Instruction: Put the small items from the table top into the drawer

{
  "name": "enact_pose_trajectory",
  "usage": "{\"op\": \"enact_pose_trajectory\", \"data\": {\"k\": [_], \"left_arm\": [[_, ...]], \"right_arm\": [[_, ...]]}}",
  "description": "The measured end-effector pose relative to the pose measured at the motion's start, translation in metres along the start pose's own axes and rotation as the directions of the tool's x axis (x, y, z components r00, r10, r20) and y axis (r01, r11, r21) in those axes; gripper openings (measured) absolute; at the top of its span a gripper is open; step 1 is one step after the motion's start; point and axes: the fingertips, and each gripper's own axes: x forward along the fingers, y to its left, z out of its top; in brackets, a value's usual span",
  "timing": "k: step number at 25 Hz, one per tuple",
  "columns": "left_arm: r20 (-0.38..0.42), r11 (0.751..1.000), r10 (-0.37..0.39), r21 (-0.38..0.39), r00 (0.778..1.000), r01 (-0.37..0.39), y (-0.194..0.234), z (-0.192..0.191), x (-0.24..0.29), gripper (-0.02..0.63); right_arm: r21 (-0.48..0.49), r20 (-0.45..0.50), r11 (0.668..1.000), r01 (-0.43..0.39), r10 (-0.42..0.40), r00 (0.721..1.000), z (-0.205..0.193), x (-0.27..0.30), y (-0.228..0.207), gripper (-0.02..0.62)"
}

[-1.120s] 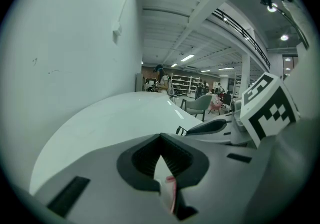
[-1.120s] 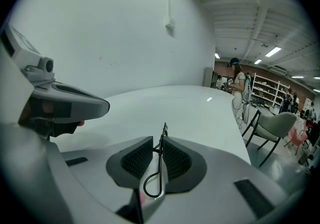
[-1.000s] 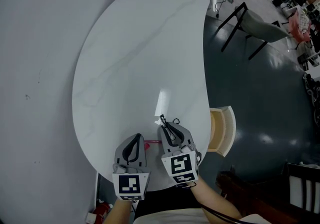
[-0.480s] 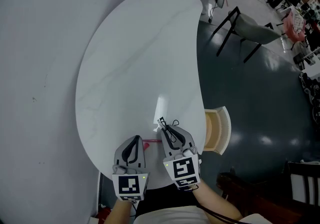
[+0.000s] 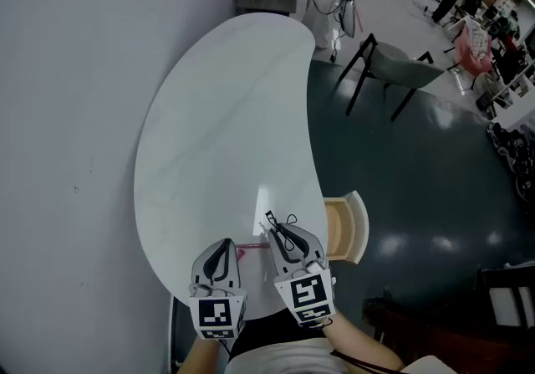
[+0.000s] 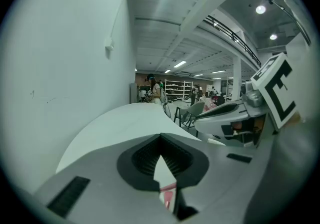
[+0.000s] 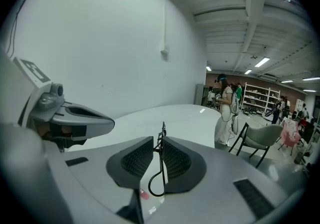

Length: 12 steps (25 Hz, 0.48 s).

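My right gripper (image 5: 271, 225) hovers over the near end of the white table (image 5: 226, 121), shut on a thin black wire clip (image 5: 284, 227). In the right gripper view the clip (image 7: 161, 168) stands pinched between the two pads, its tip poking up past them. My left gripper (image 5: 226, 244) is beside it on the left, jaws shut with nothing in them. A small pink item (image 5: 244, 248) lies on the table between the two grippers; it also shows under the left jaws (image 6: 168, 196). The open wooden drawer (image 5: 345, 228) juts out from the table's right edge.
A grey wall (image 5: 75, 96) runs along the table's left side. A chair (image 5: 393, 71) stands on the dark floor to the far right, and a person (image 7: 226, 113) stands past the table's far end, before shelves.
The head view has tilted up and shows more of the room. Both grippers sit slightly lower in it, still side by side. The right one keeps its hold on the clip.
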Motion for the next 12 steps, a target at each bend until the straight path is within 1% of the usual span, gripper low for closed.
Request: {"op": "enact_pose_trajectory", "data": {"k": [8,12], "left_arm": [[0.011,0.998,-0.047,0.043,0.999,0.047,-0.029,0.026,0.003,0.017],[0.008,0.997,-0.047,0.059,0.999,0.047,-0.048,0.036,0.006,0.017]], "right_arm": [[0.016,0.033,0.999,0.037,-0.038,0.999,0.019,-0.029,-0.029,0.069],[0.027,0.040,0.999,0.035,-0.036,0.999,0.018,-0.046,-0.045,0.069]]}}
